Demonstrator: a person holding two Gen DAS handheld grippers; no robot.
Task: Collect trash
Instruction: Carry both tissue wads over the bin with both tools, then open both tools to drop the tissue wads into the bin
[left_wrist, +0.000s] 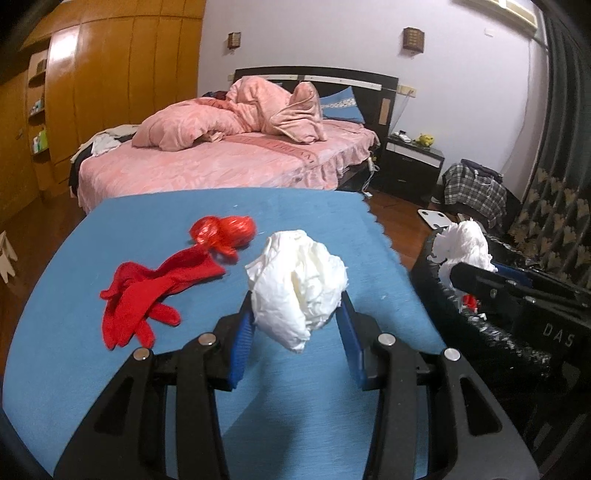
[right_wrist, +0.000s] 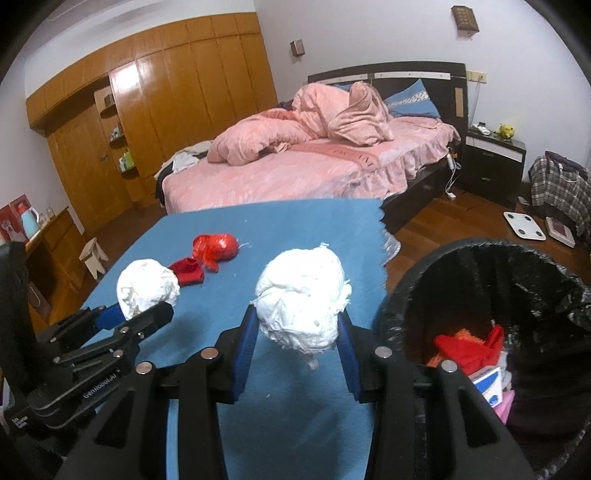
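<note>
My left gripper is shut on a crumpled white paper wad, held just above the blue tablecloth. Left of it lie a pair of red gloves and a balled red plastic bag. My right gripper is shut on a second white paper wad, also above the cloth, just left of the black lined trash bin. In the right wrist view the left gripper shows at the left with its wad. The left wrist view has the right gripper by the bin.
The bin holds red and orange scraps and small boxes. Behind the table stands a bed with pink bedding. A wooden wardrobe fills the left wall. On the wooden floor lie a white scale and a plaid bag.
</note>
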